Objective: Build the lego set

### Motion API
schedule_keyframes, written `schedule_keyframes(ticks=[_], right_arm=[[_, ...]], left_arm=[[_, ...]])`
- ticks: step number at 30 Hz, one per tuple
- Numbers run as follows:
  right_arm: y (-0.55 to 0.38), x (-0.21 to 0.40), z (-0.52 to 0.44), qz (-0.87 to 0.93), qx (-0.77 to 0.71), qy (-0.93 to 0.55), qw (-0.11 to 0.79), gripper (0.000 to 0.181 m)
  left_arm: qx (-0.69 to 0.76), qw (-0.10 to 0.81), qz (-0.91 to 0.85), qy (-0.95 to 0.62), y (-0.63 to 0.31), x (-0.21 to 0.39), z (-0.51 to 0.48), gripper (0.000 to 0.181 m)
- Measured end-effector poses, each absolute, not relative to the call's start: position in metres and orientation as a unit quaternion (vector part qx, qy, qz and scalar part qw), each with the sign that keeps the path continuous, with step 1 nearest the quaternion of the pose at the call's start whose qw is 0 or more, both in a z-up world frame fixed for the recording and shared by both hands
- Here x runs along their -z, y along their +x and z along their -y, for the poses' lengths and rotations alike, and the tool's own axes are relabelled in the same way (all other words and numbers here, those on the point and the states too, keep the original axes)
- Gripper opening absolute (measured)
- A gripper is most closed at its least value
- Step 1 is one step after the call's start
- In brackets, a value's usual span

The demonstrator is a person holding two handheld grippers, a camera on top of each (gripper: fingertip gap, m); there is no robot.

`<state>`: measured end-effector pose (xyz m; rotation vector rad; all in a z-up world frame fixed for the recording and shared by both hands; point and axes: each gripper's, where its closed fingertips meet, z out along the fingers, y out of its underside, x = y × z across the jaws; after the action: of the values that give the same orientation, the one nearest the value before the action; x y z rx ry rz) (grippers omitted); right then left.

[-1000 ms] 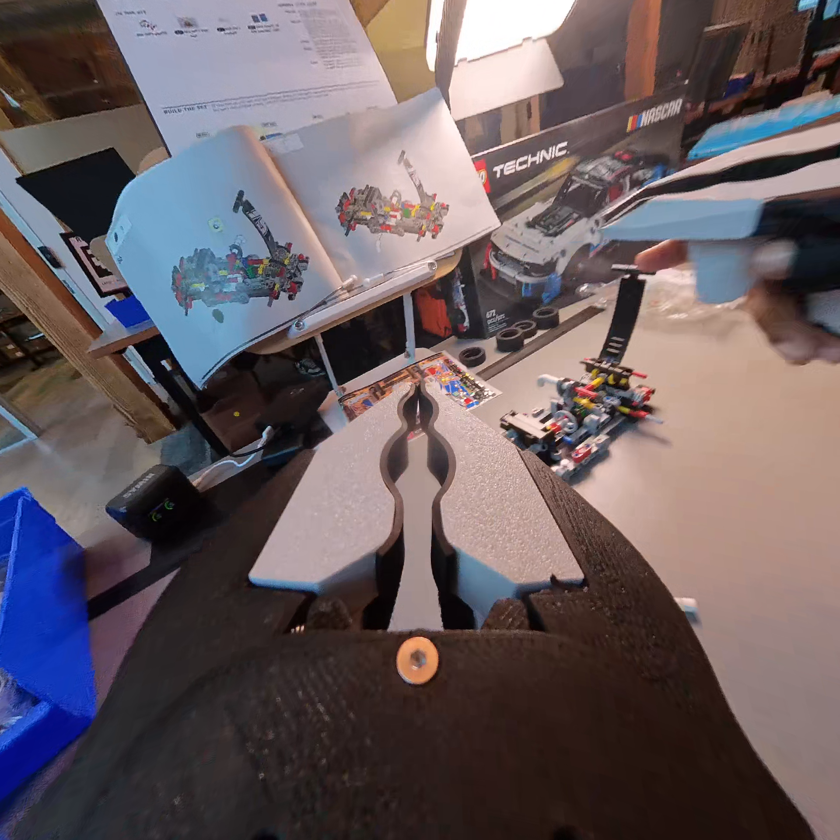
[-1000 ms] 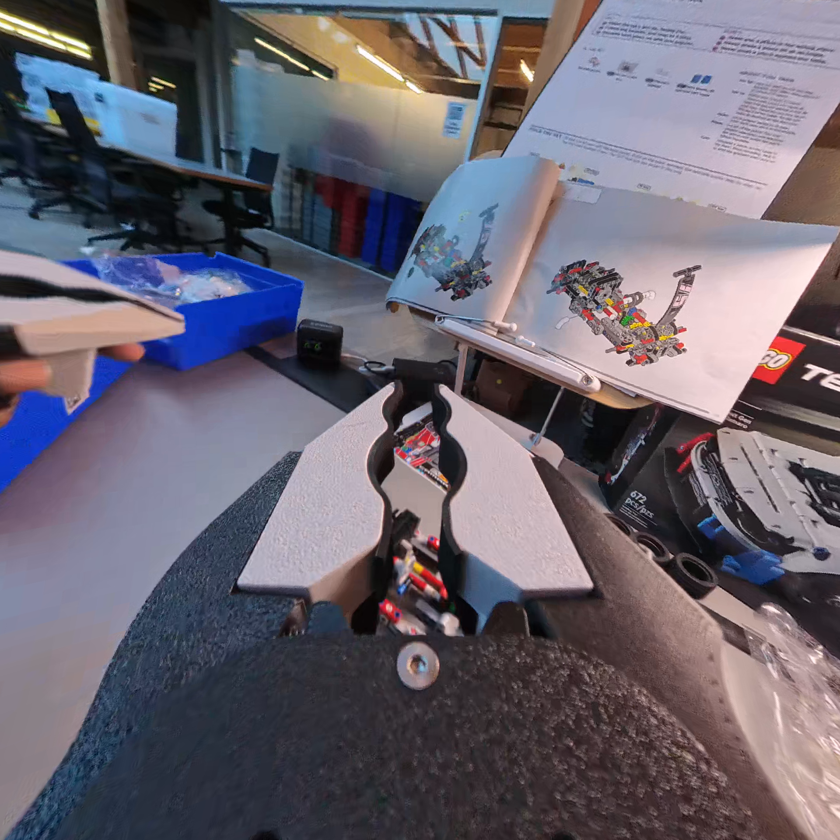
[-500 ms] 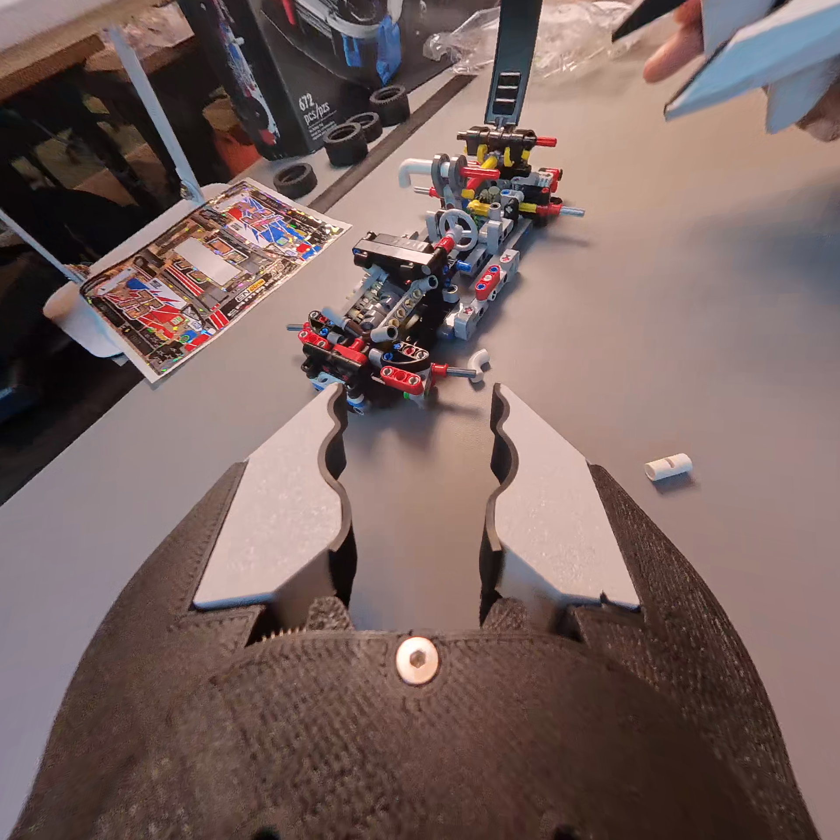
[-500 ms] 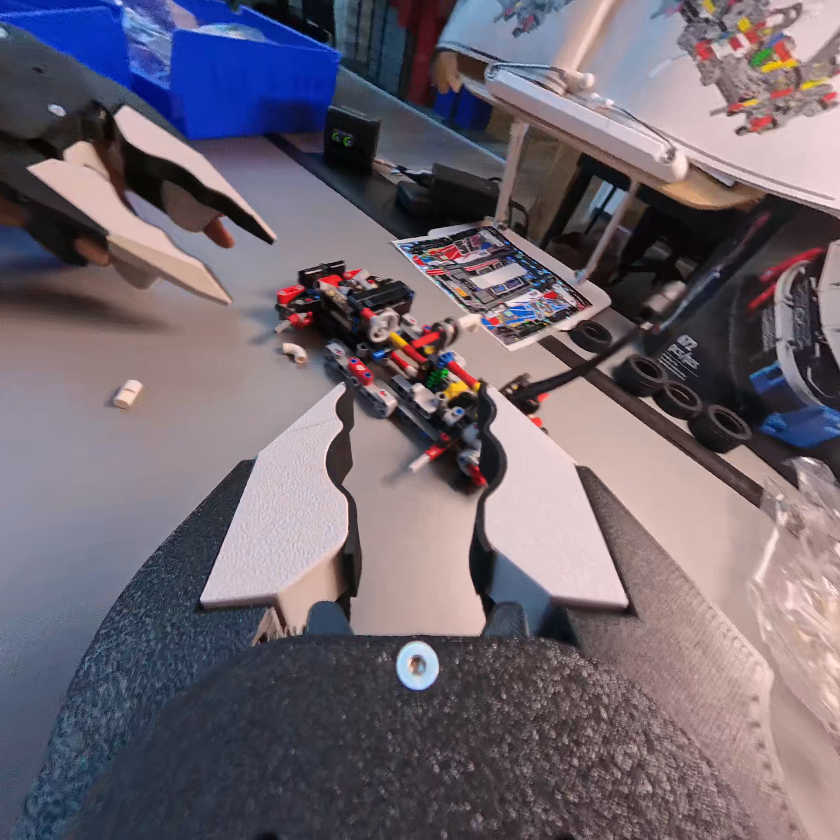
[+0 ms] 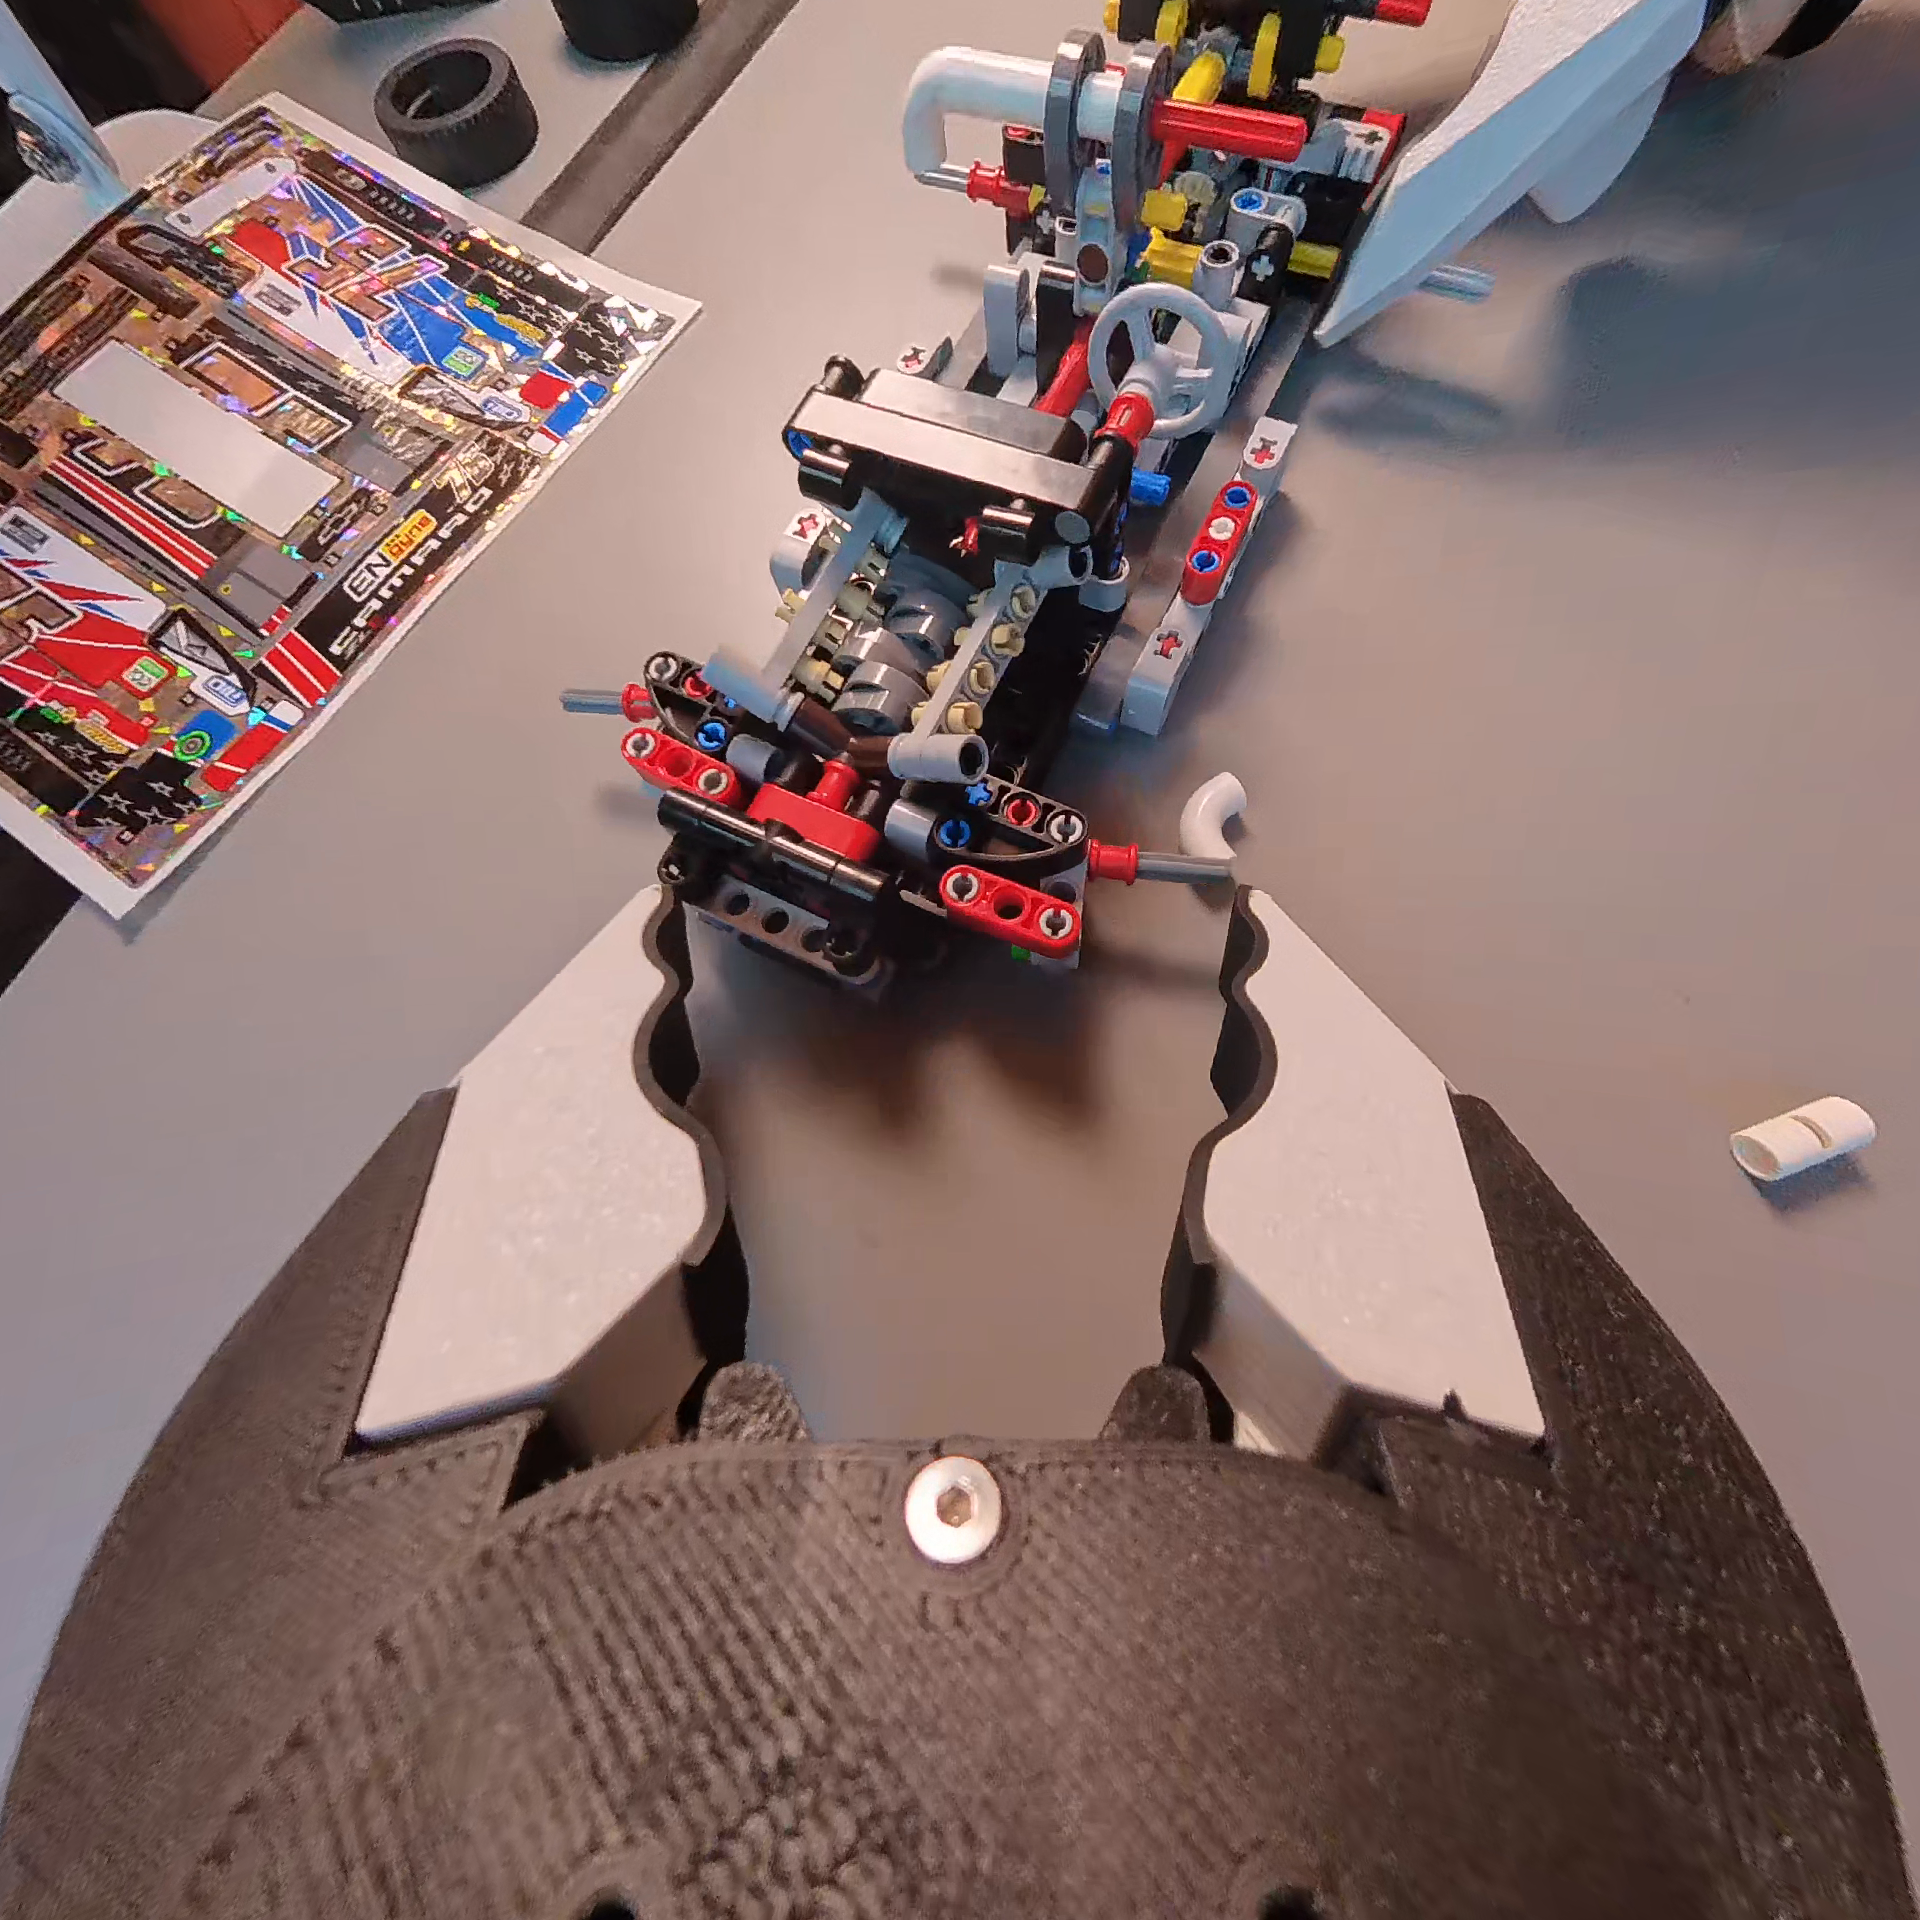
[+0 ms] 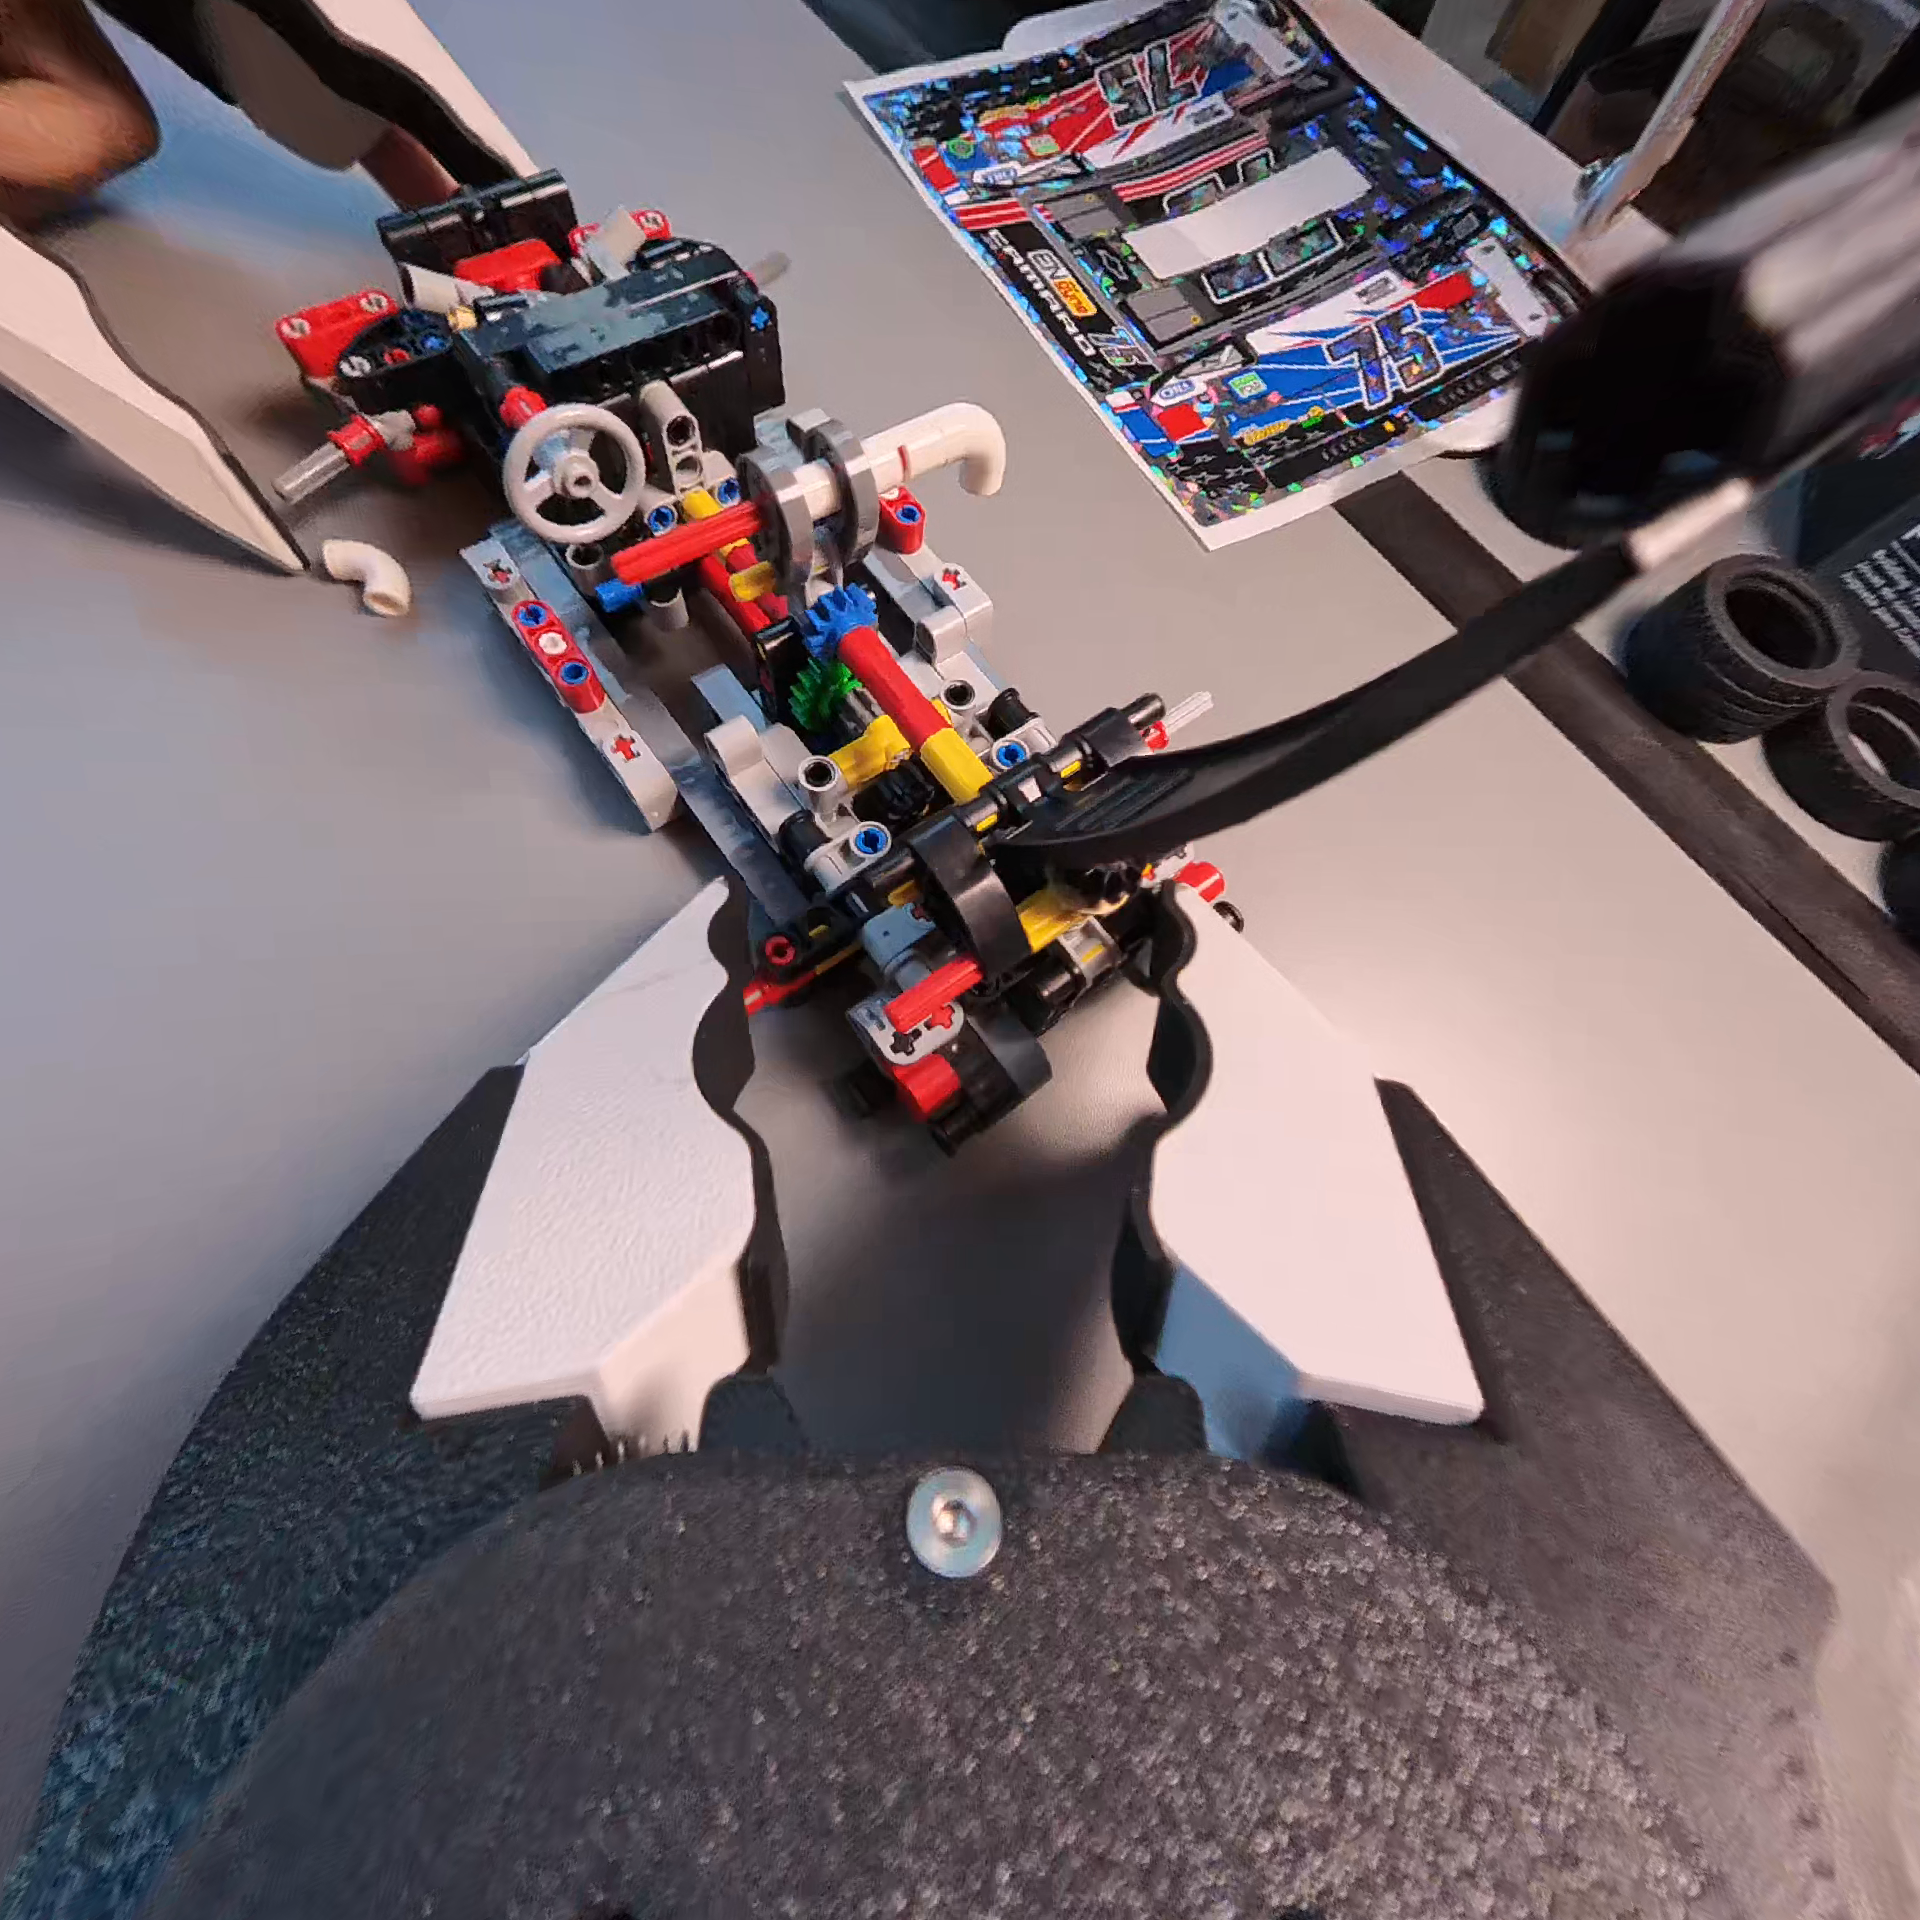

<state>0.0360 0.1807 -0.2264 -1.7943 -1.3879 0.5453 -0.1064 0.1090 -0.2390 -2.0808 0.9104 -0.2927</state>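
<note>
Both grippers — left gripper (image 5: 945, 904), right gripper (image 6: 951, 904) — spread wide around the chassis (image 5: 966, 582) ends.

Glossy plastic chassis (image 5: 966, 582) on a smooth matt table (image 5: 1558, 727); glittery, seemingly foil-coated sticker sheet (image 5: 260, 447); rubbery-looking matt tyres (image 6: 1745, 644).

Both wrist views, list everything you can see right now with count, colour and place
Partly built lego car chassis: one, black, grey, red, yellow; table centre, between both grippers.
Long black strap piece: one; rising from the chassis end nearest the right gripper.
Curved white tube piece: one; loose beside chassis.
Short white cylinder piece: one; loose, apart from the chassis.
Shiny sticker sheet: one, multicoloured; beside chassis.
Black rubber tyres: at least three; table edge.
Grey table: one.
Left gripper: open, at one chassis end.
Right gripper: open, at opposite end.
</note>
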Motion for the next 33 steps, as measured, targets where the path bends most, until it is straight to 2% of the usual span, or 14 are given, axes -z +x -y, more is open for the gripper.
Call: schedule_keyframes(ticks=[4,10,21,27,30,33], right_arm=[[0.034,0.227,-0.163,0.556,-0.2,-0.704,0.393,0.074],[0.027,0.227,-0.149,0.561,-0.2,-0.689,0.413,0.074],[0.056,0.192,-0.139,0.564,-0.217,-0.674,0.425,0.064],[0.048,0.132,-0.076,0.57,-0.285,-0.625,0.45,0.043],[0.019,0.147,-0.031,0.559,-0.352,-0.614,0.431,0.043],[-0.001,0.188,-0.023,0.595,-0.307,-0.616,0.416,0.041]], left_arm=[[0.111,0.387,-0.388,-0.829,-0.117,0.239,-0.092,0.087],[0.12,0.384,-0.384,-0.831,-0.125,0.237,-0.08,0.088],[0.125,0.503,-0.332,-0.788,-0.118,0.178,-0.076,0.06],[0.173,0.551,-0.283,-0.766,-0.098,0.153,-0.034,0.045],[0.194,0.559,-0.247,-0.767,-0.094,0.162,-0.007,0.041],[0.189,0.56,-0.248,-0.768,-0.09,0.177,0.0,0.033]])
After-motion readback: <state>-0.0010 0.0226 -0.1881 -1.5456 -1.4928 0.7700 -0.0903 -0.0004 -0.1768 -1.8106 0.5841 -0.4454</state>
